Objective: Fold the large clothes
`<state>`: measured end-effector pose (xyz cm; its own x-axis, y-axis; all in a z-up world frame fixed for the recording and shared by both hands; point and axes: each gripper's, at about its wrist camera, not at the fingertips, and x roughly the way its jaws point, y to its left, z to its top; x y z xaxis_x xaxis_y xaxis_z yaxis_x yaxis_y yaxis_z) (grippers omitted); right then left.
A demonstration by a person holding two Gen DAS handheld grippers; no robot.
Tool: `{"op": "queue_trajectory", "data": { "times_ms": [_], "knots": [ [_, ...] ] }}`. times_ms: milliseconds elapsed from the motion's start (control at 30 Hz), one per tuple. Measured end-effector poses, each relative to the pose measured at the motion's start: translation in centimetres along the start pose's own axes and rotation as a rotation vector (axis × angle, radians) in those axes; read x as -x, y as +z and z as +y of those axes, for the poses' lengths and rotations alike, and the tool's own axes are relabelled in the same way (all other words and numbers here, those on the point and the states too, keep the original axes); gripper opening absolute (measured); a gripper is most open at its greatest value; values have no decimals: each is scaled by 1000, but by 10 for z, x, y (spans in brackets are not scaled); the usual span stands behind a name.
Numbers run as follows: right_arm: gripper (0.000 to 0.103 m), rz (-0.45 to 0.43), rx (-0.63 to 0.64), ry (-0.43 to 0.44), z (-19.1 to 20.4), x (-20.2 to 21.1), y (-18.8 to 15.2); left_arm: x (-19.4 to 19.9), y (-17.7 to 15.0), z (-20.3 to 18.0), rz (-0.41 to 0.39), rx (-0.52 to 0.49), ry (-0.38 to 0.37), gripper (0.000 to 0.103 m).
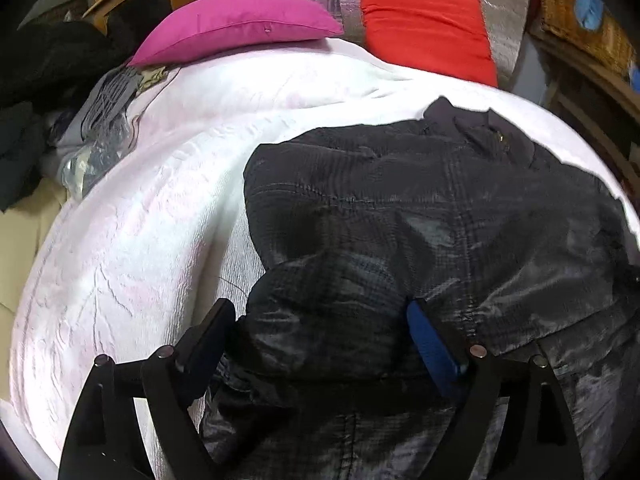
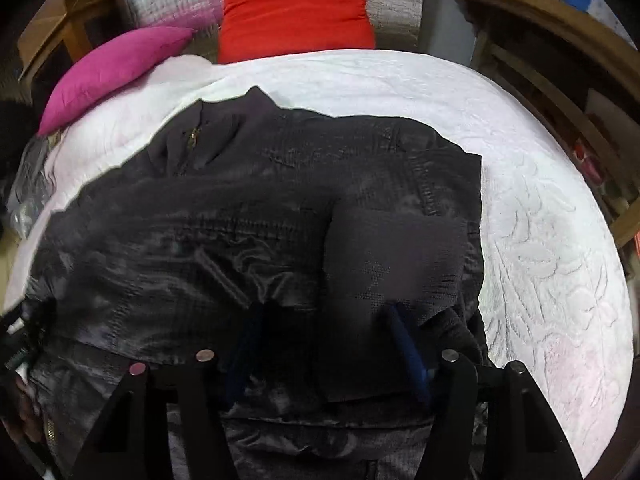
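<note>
Left gripper (image 1: pixel 320 344) fingers wide open astride a bunched jacket sleeve (image 1: pixel 320 300), right gripper (image 2: pixel 324 352) half open over the dark jacket (image 2: pixel 260 208) on the white bedspread (image 2: pixel 540 220); best closed on hem only, not bedspread.

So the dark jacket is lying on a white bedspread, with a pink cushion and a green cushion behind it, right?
Nearly. The second cushion is red, not green, as the right wrist view shows. The dark jacket does lie on the white bedspread, with the pink cushion behind.

Both wrist views look steeply down, close over the dark jacket (image 1: pixel 420 208) — sharing bedspread (image 2: pixel 540 208) and cushions.
</note>
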<state>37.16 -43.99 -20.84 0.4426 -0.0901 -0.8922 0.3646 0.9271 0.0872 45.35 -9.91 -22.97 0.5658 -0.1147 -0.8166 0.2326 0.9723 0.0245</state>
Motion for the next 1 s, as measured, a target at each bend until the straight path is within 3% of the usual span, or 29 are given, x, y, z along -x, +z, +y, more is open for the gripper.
{"op": "queue_trajectory", "data": {
  "times_ms": [100,200,300,367,467,533,600,667,733,800,833,933,1000],
  "knots": [
    [65,-50,-48,102,-7,18,7,18,5,6,-54,42,-47,88],
    [65,-109,-32,133,-4,33,11,35,10,7,-130,41,-34,88],
    [64,-84,21,178,12,30,6,33,10,2,-117,23,-32,88],
    [48,-57,94,187,27,31,-1,34,7,-5,-101,-8,-64,88],
    [40,-37,187,200,44,38,-10,42,-2,-24,-105,-114,-50,88],
    [40,-12,197,218,46,39,-16,46,-9,-31,-105,-162,-69,86],
    [40,18,166,252,43,36,-17,47,-11,-33,-94,-176,-120,68],
    [43,72,115,340,30,33,-18,44,-12,-34,-75,-190,-164,36],
    [49,119,26,442,16,26,-18,40,-14,-38,-61,-207,-180,32],
    [57,201,-89,597,7,15,-20,42,-15,-45,-57,-241,-238,32],
    [57,223,-125,635,4,12,-22,44,-15,-48,-60,-251,-258,33],
    [57,258,-283,675,-10,-5,-28,53,-19,-55,-87,-287,-276,71],
    [57,297,-369,686,-18,-20,-34,56,-21,-59,-112,-318,-264,73]
  ]
}}
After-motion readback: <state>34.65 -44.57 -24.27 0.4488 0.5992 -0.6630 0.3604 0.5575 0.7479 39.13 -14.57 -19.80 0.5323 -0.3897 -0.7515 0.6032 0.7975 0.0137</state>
